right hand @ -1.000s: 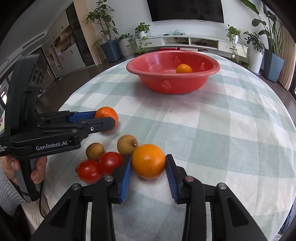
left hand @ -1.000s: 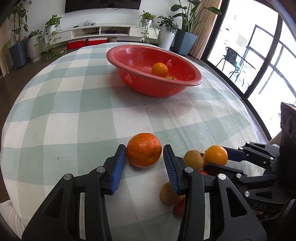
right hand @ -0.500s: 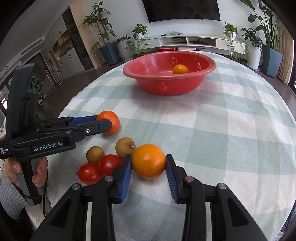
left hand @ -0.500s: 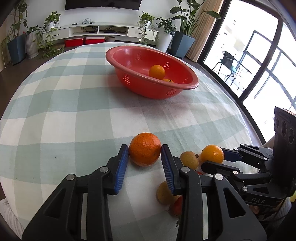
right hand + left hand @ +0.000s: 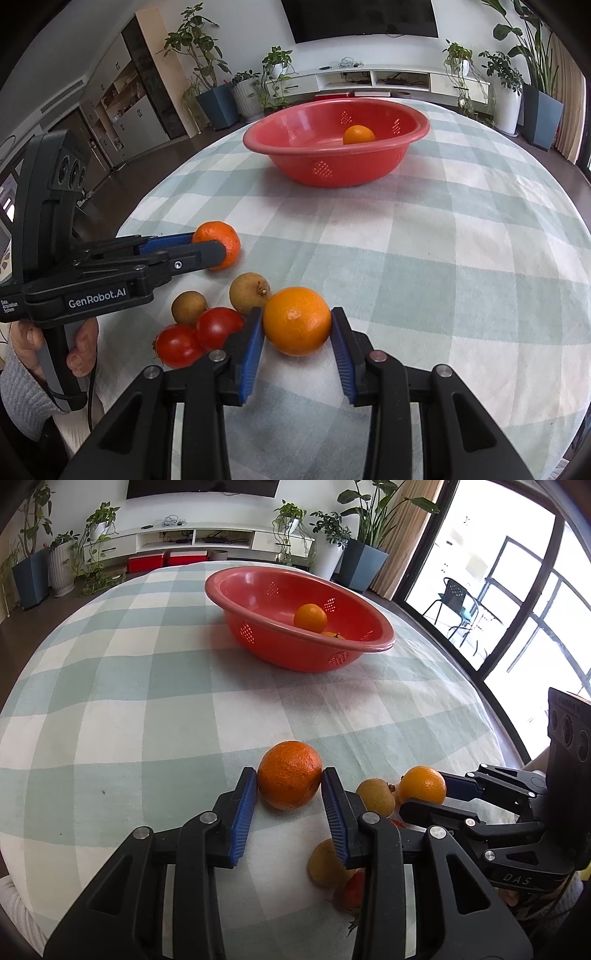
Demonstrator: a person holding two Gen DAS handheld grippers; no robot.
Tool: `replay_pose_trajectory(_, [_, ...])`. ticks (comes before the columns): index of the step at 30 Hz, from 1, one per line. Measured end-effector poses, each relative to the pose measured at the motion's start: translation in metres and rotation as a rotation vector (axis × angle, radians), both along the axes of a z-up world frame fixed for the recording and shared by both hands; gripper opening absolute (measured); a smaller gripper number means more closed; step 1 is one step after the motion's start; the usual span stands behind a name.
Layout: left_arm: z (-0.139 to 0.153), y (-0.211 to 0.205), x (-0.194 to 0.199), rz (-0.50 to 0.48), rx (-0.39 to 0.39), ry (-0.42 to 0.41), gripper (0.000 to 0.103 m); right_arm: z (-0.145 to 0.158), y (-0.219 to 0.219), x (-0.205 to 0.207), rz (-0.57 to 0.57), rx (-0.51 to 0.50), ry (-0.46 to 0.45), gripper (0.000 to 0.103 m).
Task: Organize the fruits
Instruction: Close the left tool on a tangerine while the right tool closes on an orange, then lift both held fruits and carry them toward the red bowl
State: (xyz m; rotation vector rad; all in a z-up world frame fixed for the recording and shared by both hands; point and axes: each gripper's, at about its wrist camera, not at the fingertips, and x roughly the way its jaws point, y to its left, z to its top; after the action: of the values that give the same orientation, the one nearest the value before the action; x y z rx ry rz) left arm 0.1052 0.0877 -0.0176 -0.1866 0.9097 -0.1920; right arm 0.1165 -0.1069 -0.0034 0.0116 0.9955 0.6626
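Low centre of both views, left tongs (image 5: 289, 799) & right tongs (image 5: 296, 334) each pinch an orange (image 5: 289, 774) (image 5: 296, 320) on counter (image 5: 461, 258). Lift straight, then drop in red bowl (image 5: 369, 171) upper centre.

Two oranges, a rough dark one (image 5: 289, 774) and a smoother one (image 5: 296, 320), sit on the checked tabletop (image 5: 443, 258) beside two brown fruits (image 5: 248, 292) and two tomatoes (image 5: 218, 326), while the red basket (image 5: 334, 162) farther back holds another orange (image 5: 358, 134).
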Motion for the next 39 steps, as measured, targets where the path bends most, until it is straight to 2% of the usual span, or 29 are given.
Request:
replay_pose_trajectory(13, [-0.007,-0.005,0.013,0.013,0.01,0.014,0.034,0.0,0.0,-0.001,-0.002,0.005,0.006,0.039])
replay_pose_trajectory(17, [-0.008,0.001,0.015,0.026,-0.03,0.021,0.035,0.0,0.0,-0.001,-0.004,0.007,0.007,0.039])
replay_pose_trajectory(21, [-0.007,0.007,0.019,0.052,-0.08,0.027,0.045,-0.001,-0.001,0.0,-0.006,0.011,0.011,0.039])
replay_pose_trajectory(29, [-0.007,0.009,0.025,0.07,-0.106,0.025,0.046,-0.001,-0.002,0.0,-0.01,0.018,0.018,0.039])
replay_pose_trajectory(33, [-0.008,0.008,0.026,0.056,-0.116,0.022,0.045,-0.001,-0.003,0.001,-0.011,0.02,0.02,0.039])
replay_pose_trajectory(36, [-0.009,0.007,0.026,0.051,-0.122,0.025,0.036,-0.001,-0.003,0.001,-0.011,0.02,0.02,0.039])
replay_pose_trajectory(39, [-0.01,0.009,0.026,0.056,-0.133,0.027,0.034,-0.001,-0.003,0.001,-0.011,0.021,0.02,0.039])
